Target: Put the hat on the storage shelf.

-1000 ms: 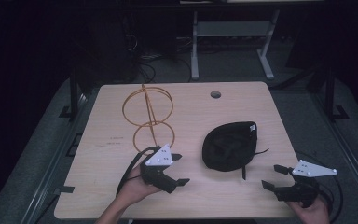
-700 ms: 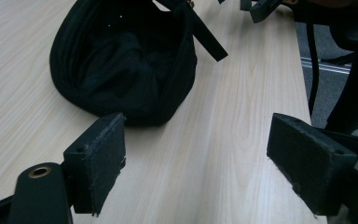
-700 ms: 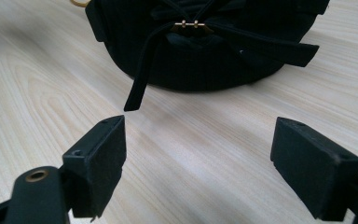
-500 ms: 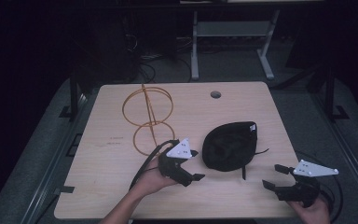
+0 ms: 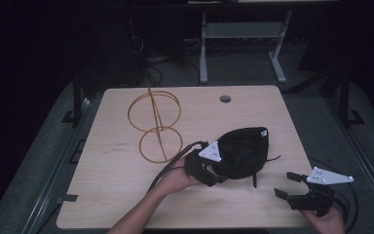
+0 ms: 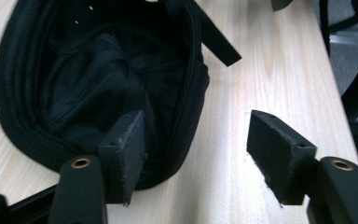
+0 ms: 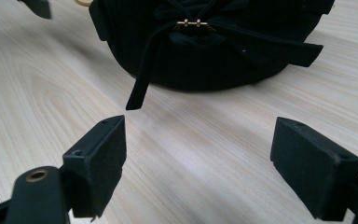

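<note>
A black cap lies upside down on the right half of the wooden desk, its hollow facing up and its back strap trailing toward the near right. The left gripper sits at the cap's near-left rim, held by a hand whose forearm comes in from the bottom edge. In the left gripper view the left gripper has its jaws straddling the rim: one jaw stands inside the hollow of the cap against the lining, the other stands apart from it over bare desk. The jaws have just been closing, with the rim between them, but a clear gap remains on the outer side and the pads do not yet clamp the fabric. The right gripper rests at the near right corner of the desk, near the cap but not touching it, its jaws wide apart and pointed toward the cap. In the right gripper view the right gripper looks across bare wood at the cap, where the strap hangs down to the desk and a small gold buckle shows at the back. A gold wire stand of joined rings stands on the left part of the desk, well apart from the cap.
</note>
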